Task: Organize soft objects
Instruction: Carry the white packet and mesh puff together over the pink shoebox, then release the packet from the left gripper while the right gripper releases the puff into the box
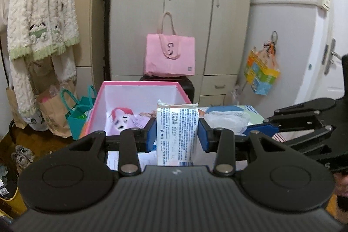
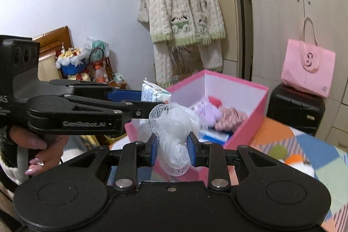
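Note:
My left gripper (image 1: 177,134) is shut on a white tissue pack (image 1: 177,123) with blue print, held upright between the blue pads. Just beyond it stands an open pink box (image 1: 139,97) with a purple plush (image 1: 121,119) and other soft things inside. In the right wrist view, my right gripper (image 2: 173,148) is shut on a white mesh bath puff (image 2: 171,121), in front of the pink box (image 2: 245,121). The left gripper (image 2: 148,102) with the tissue pack (image 2: 153,92) reaches in from the left, held by a hand (image 2: 37,145).
A pink tote bag (image 1: 170,55) sits on a black suitcase (image 2: 295,108) behind the box, against the wardrobe. A knitted cardigan (image 1: 41,14) hangs at the left above paper bags and a teal bag (image 1: 78,110). A patchwork cover (image 2: 293,145) lies under the box.

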Motion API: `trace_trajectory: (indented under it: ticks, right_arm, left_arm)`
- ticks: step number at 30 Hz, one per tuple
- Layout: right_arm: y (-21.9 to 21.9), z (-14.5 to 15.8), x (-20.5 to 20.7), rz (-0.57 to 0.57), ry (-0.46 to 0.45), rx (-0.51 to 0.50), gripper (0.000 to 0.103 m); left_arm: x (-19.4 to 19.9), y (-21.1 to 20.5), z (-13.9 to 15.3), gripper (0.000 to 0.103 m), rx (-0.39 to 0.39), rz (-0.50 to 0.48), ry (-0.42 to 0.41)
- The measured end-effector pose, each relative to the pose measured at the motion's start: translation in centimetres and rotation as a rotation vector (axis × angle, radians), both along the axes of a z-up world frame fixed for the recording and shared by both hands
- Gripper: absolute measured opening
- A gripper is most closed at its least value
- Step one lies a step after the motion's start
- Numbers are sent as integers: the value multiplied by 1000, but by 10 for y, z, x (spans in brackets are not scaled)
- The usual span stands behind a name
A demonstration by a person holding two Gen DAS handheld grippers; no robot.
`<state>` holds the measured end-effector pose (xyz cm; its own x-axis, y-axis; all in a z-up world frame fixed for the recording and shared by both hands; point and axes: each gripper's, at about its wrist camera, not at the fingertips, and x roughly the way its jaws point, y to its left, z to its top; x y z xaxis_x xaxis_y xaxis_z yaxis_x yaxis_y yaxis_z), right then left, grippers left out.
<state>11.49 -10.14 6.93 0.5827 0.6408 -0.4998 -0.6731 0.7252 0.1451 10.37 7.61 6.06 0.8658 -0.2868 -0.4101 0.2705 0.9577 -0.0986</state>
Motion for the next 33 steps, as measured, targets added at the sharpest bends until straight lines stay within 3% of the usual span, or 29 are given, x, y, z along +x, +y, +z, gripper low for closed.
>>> trace_trajectory:
  ticks: [6, 15, 22, 25, 27, 31, 33]
  right_arm:
    - [22, -13, 32, -10, 15, 0, 34]
    - [48, -43, 90, -12, 118, -61, 33]
    - [73, -55, 105, 28, 117, -234, 34]
    - [76, -55, 106, 40, 116, -254, 35]
    - [75, -56, 108, 34, 124, -263, 35]
    - [76, -57, 107, 16, 116, -301, 49]
    - [74, -56, 105, 9, 114, -289, 54]
  left_arm:
    - [40, 9, -14, 39, 12, 38, 59]
    - [88, 25, -49, 39, 23, 72, 174]
    - [103, 18, -61, 39, 136, 60, 216]
    - [103, 16, -62, 39, 200, 93, 196]
    - [105, 17, -63, 40, 201, 94, 218]
    - [99, 16, -59, 46, 235, 111, 194]
    - [96, 17, -53, 54, 230, 109, 172]
